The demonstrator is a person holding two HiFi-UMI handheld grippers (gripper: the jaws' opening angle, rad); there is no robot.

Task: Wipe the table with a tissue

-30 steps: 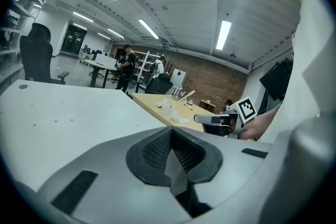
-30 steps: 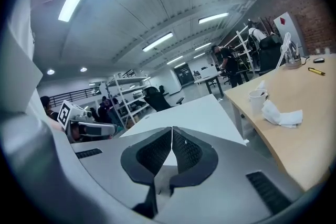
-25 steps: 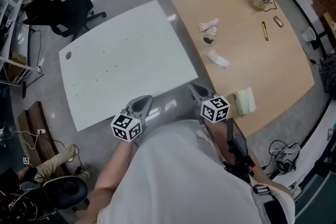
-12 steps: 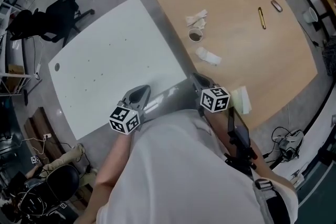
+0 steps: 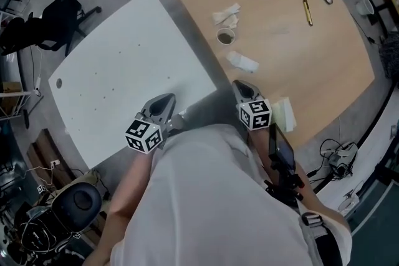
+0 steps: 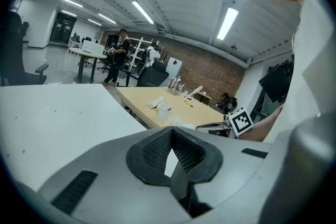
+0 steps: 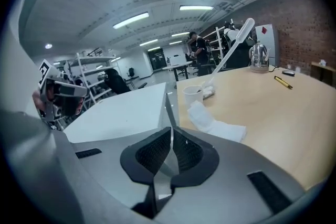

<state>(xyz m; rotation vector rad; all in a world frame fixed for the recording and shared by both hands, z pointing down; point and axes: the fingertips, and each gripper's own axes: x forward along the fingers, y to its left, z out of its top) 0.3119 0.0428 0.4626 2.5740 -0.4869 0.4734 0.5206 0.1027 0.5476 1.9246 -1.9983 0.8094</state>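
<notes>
White shirt, loose and plain, fills the lower middle of the head view. Above it sit two smooth grey moulded shells: the left gripper at centre left and the right gripper at centre right. Each has a white marker cube printed with black squares, the left cube and the right cube. In both gripper views, black ridged pads sit in a dark collar, flanked by dark slots.

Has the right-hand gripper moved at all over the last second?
Yes. The right gripper has advanced toward the tissue lying on the wooden table, leaving the gap between the tables.
</notes>
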